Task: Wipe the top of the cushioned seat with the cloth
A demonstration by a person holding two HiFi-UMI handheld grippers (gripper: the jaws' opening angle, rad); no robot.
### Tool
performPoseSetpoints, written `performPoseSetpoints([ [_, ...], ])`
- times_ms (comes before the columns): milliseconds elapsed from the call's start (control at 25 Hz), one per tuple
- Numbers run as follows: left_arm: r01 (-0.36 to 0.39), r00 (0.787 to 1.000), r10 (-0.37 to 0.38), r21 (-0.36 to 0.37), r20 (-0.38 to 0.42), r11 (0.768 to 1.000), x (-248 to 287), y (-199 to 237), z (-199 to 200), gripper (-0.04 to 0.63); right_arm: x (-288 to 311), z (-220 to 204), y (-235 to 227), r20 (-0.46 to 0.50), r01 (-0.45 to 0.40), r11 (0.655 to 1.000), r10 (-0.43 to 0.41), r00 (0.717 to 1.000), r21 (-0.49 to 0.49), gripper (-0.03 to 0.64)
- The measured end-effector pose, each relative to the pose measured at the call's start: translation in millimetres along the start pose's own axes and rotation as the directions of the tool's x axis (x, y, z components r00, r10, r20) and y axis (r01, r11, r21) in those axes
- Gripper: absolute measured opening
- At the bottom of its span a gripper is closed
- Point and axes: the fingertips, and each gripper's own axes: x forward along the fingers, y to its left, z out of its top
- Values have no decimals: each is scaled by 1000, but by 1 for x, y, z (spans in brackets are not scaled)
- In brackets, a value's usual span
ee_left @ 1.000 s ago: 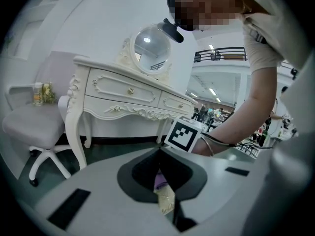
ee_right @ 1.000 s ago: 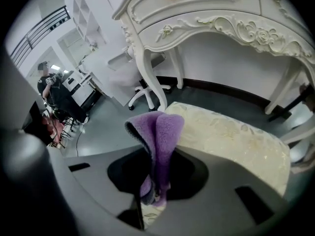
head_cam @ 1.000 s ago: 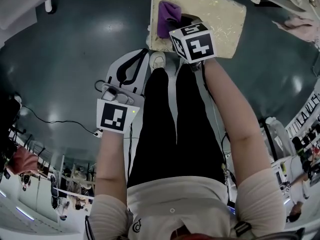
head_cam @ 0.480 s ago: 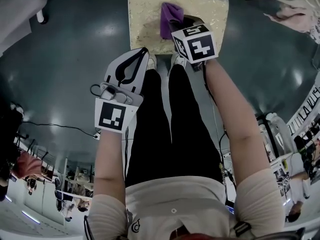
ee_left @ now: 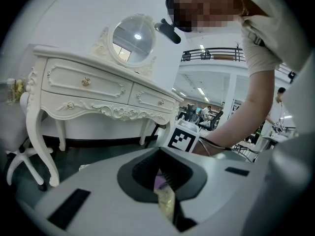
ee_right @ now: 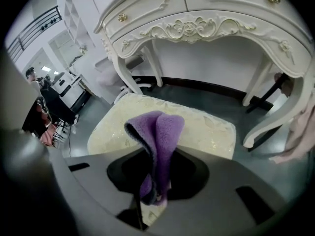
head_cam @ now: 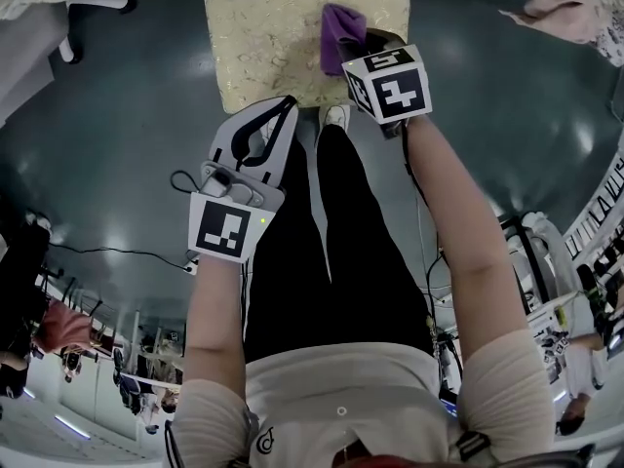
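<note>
The cream cushioned seat [head_cam: 263,42] lies on the floor ahead of the person's feet. My right gripper [head_cam: 359,49] hovers over its right half, shut on a purple cloth [head_cam: 338,29] that rests on the seat top. In the right gripper view the cloth [ee_right: 158,132] stands up folded out of the jaws of the right gripper [ee_right: 155,181], with the seat [ee_right: 209,132] behind it. My left gripper [head_cam: 276,111] is shut and holds nothing, its tip at the seat's near edge. In its own view the left gripper [ee_left: 165,193] shows only a thin slit.
A white carved dressing table [ee_right: 206,18] stands beyond the seat, with its round mirror [ee_left: 132,38] showing in the left gripper view. A pink cloth [head_cam: 565,13] hangs at the right. A white chair base [ee_left: 22,166] is at the left. The person's shoe [head_cam: 334,115] touches the seat's near edge.
The right gripper has drawn the purple cloth across the seat top from its left edge to right of the middle. The left gripper has come up to the seat's near edge.
</note>
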Motion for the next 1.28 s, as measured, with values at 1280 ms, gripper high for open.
performPoseSetpoints([
  [1280,65,998,-65,42,0,997,36,-52,22,14,-72,-25,-35,15,39,999,-39,999,-12,83],
])
